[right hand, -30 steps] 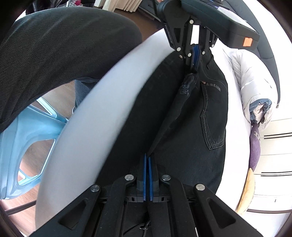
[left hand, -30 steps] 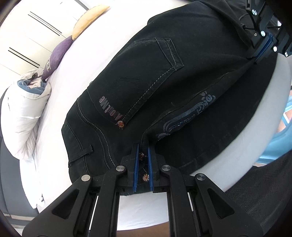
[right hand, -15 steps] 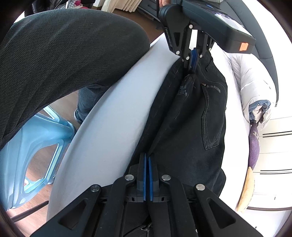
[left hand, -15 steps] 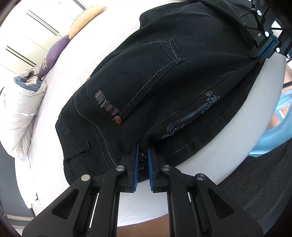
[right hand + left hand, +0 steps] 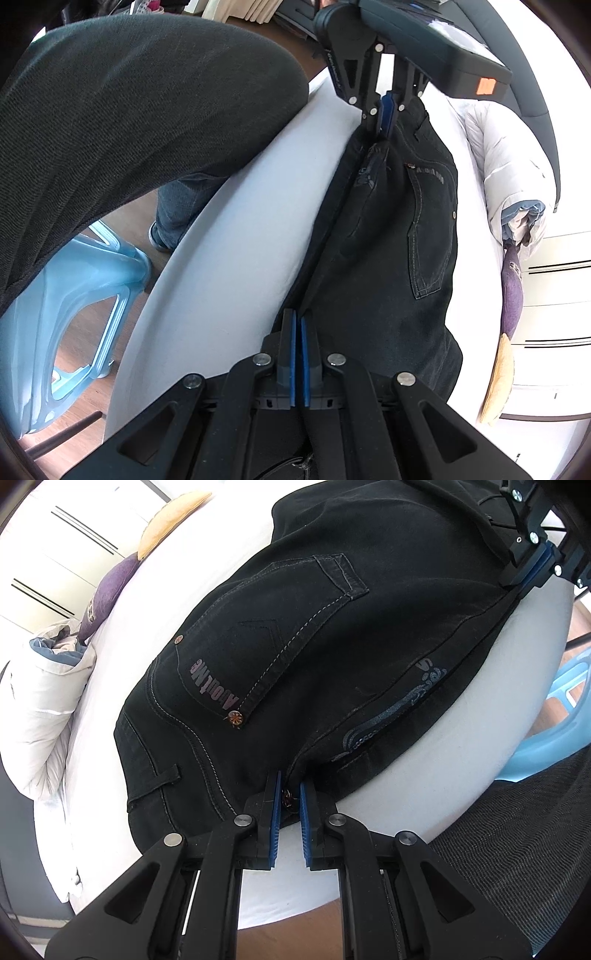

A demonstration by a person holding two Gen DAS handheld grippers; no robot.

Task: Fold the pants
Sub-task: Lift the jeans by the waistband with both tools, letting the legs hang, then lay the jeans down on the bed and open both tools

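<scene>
While the black pants (image 5: 303, 657) lie spread on the white bed (image 5: 207, 572), filling the middle of the left wrist view, the left gripper (image 5: 290, 805) at lower centre has its blue pads nearly together on the waistband edge, a rivet and a pinch of fabric caught between them. In the upper right corner of that view the right gripper (image 5: 532, 568) clamps the far edge of the same garment. In the right wrist view its jaws (image 5: 297, 347) are closed tight at lower centre, seemingly on the dark fold that runs up the frame, though the fabric is hard to make out at the pads. The pants' near edge lies close to the mattress rim, with a bare white strip left of it in the right wrist view. A blue plastic stool (image 5: 66, 310) stands at lower left beyond the rim. A white puffy jacket (image 5: 40, 716) and a purple cushion (image 5: 107, 590) crowd the left side of the left wrist view.
</scene>
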